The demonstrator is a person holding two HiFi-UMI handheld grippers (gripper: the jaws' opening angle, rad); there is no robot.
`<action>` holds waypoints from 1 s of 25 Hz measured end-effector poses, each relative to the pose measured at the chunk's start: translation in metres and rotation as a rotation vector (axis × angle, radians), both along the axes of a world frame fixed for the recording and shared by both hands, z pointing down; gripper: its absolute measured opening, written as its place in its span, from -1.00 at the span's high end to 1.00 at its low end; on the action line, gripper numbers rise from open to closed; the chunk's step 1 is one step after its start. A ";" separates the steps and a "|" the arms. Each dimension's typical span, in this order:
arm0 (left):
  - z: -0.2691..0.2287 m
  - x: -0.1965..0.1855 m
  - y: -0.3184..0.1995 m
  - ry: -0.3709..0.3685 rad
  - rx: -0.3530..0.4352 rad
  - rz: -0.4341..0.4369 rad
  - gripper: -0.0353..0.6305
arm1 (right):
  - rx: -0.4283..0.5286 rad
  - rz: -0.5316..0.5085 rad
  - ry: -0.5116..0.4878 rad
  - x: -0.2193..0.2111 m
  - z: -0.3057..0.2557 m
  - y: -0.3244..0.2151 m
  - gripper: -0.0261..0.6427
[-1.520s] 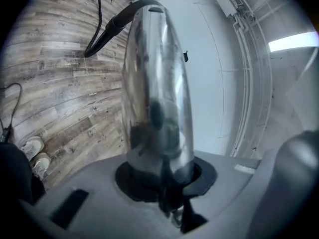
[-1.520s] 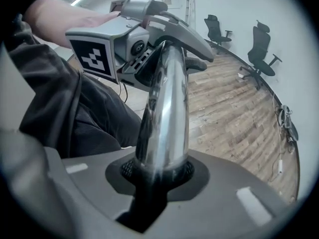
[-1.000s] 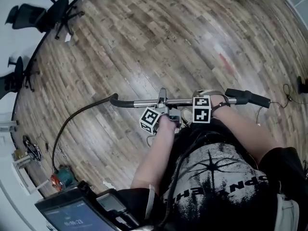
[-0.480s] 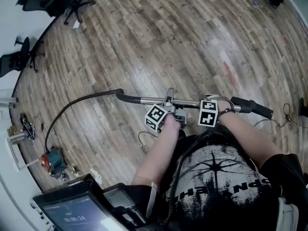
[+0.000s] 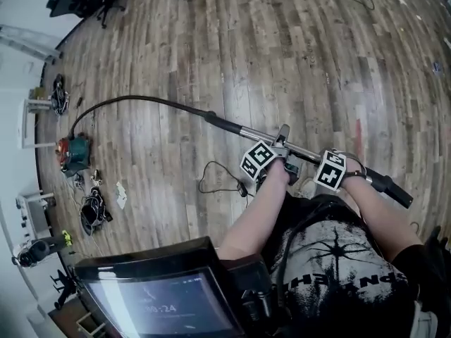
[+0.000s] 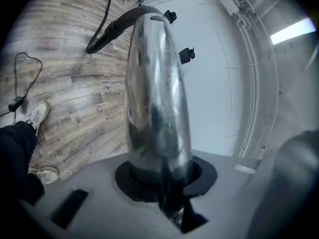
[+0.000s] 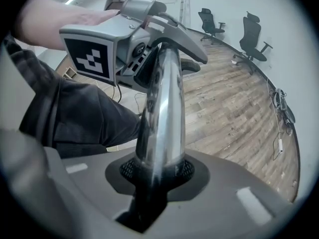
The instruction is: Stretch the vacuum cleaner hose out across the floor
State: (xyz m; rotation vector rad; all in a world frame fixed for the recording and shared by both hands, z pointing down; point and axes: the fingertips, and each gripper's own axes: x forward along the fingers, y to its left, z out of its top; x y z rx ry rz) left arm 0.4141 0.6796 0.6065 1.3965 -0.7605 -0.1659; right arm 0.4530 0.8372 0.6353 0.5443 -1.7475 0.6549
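Chrome-bright metal vacuum wand tube [image 5: 243,130] is held across in front of you, and both your tools are clamped on it. Your left gripper [image 5: 280,146] has its fingers closed round the tube nearer the hose end, and your right gripper [image 5: 337,169] grips it near the black handle grip [image 5: 389,188]. From the tube's far end, the thin black flexible hose [image 5: 134,98] runs in a long curve across the wooden plank floor [image 5: 232,41] to the red and teal vacuum cleaner body [image 5: 72,153].

The hose [image 5: 141,98] now lies straighter, stretched further from the vacuum [image 5: 72,153].
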 end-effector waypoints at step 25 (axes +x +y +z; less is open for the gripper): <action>0.025 0.070 0.050 0.093 -0.027 0.441 0.44 | -0.041 0.002 0.027 0.058 0.028 0.021 0.62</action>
